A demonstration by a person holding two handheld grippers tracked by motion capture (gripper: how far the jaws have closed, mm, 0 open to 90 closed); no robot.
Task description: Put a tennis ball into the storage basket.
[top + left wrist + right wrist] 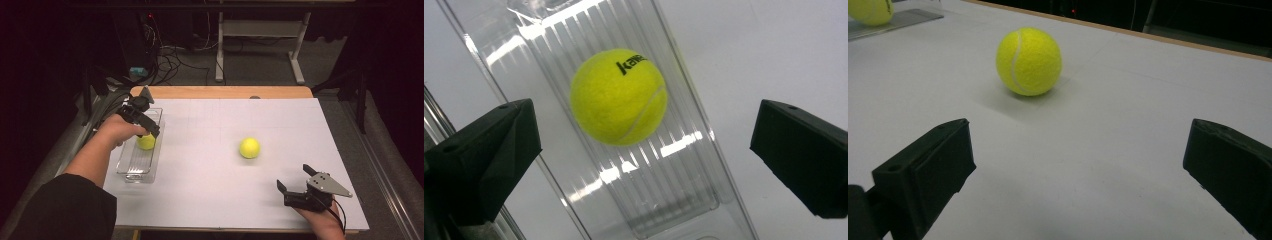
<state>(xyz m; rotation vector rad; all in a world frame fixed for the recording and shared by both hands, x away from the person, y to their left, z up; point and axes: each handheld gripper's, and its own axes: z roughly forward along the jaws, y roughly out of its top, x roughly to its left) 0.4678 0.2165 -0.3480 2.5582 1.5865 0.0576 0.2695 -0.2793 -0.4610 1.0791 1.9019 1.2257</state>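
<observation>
A yellow tennis ball point(146, 142) point(619, 96) lies in a clear ribbed plastic tray point(136, 170) point(664, 200) at the table's left side. My left gripper point(151, 131) point(644, 150) hovers just above it, open, its black jaws wide apart on either side of the ball and not touching it. A second tennis ball point(249, 148) point(1029, 61) rests on the white table sheet near the middle. My right gripper point(295, 177) point(1078, 170) sits low near the front right edge, open and empty, pointing toward that ball from a short distance.
The white sheet point(225, 115) covers a wooden-edged table. In the right gripper view the tray point(898, 20) with its ball point(870, 11) shows at the far left. Desk legs and cables stand on the dark floor beyond the far edge.
</observation>
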